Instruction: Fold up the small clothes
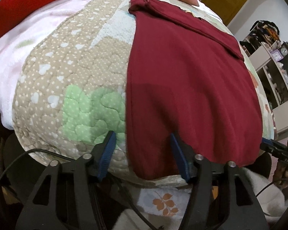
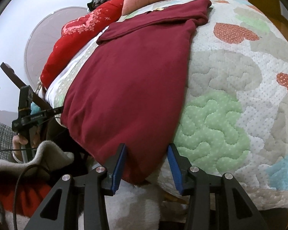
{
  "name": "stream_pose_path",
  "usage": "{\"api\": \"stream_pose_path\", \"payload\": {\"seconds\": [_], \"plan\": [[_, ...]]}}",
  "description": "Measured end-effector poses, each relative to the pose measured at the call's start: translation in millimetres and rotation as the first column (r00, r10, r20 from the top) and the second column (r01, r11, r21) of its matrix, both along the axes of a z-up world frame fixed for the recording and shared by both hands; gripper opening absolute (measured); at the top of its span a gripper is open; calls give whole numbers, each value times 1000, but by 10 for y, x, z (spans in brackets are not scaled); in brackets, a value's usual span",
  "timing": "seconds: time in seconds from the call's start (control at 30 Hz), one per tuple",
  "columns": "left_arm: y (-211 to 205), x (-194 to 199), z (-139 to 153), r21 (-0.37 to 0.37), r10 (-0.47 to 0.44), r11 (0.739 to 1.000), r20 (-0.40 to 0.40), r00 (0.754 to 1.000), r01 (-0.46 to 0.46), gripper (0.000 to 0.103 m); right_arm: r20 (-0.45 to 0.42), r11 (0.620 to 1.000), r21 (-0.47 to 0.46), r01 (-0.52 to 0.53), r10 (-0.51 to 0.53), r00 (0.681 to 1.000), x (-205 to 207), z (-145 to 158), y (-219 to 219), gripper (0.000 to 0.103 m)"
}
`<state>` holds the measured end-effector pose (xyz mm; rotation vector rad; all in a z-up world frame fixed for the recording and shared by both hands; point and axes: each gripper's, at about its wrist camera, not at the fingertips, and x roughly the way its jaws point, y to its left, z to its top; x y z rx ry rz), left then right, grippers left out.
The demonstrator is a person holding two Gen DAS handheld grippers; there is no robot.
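The garment lies flat on the quilt, long axis running away from both grippers, folded band far; left gripper and right gripper both gape, seemingly gripping nothing.

Ahead of the left gripper lies a maroon garment of soft, matt knit cloth on a stitched, dimpled quilt. The gripper's arms are matt black plastic with ribbed blue pads and shiny metal pins.

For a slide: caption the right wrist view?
Open right gripper at near corner of maroon garment on quilt.
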<state>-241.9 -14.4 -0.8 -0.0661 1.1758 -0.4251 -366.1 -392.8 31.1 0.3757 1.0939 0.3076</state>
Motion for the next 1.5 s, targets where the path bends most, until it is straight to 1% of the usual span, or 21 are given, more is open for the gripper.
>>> {"api": "stream_pose_path", "payload": {"seconds": [0.07,0.13,0.23,0.3,0.33,0.37,0.5,0.57,0.7,0.77,0.83,0.93,1.0,1.07,1.17,1.23,1.33,1.37,1.4,1.47,1.5], "plan": [[-13,8,-9,-11,6,1000,-5,1000,-6,69,1,1000,-6,-5,5,1000,11,8,12,43],[-60,14,-30,5,2,1000,-5,1000,-2,69,4,1000,-30,-3,4,1000,24,50,17,43],[-75,24,-47,13,-9,1000,-2,1000,9,69,58,999,-42,5,-2,998,67,270,30,43],[-90,24,-58,14,-8,1000,5,1000,8,69,127,999,-46,6,0,992,132,471,52,43],[-98,13,-55,21,-11,1000,13,1000,10,63,171,999,-46,-1,9,985,187,571,94,43],[-112,2,-54,29,-18,999,20,1000,17,53,203,999,-45,-19,27,979,259,637,163,43],[-118,-14,-51,28,-32,999,28,999,32,35,216,993,-45,-112,120,969,558,605,595,43],[-90,-3,-46,0,-32,999,14,999,32,20,211,981,-50,-187,193,958,711,531,930,43],[-143,-45,6,-14,-70,997,11,997,71,16,213,950,-92,-297,310,927,968,472,1513,43],[-152,-37,-14,-42,-82,996,-4,997,82,16,213,942,-90,-322,334,918,1022,450,1611,43],[-125,4,-51,-67,-58,996,-26,998,56,16,216,941,-84,-328,338,916,1034,435,1676,43],[-43,77,-101,-132,-18,991,-78,997,7,19,207,956,-89,-281,293,933,963,445,1491,43],[-17,120,-114,-172,-3,985,-116,993,-17,27,192,976,-77,-205,216,957,851,468,1208,43],[-33,136,-99,-201,-1,979,-136,991,-26,44,176,990,-62,-128,137,975,717,486,934,43],[-150,118,-50,-194,-21,981,-122,992,-3,63,134,997,-71,7,3,991,405,469,430,46],[-212,100,-35,-178,-26,984,-107,994,6,66,103,995,-80,60,-52,993,243,423,228,46],[-255,101,-7,-153,-27,988,-102,994,12,65,42,992,-45,117,-116,992,-50,286,-32,46],[-259,97,12,-147,-31,989,-94,995,17,61,29,992,-29,121,-121,992,-94,260,-95,46],[-280,87,47,-135,-41,990,-71,997,32,54,15,993,-2,119,-119,993,-166,204,-121,46],[-334,81,65,-100,-65,993,-42,997,60,24,5,995,50,91,-91,996,-229,121,-107,46],[-350,68,56,-69,-72,995,-23,997,70,20,3,994,70,79,-79,997,-262,97,-149,46]]}}
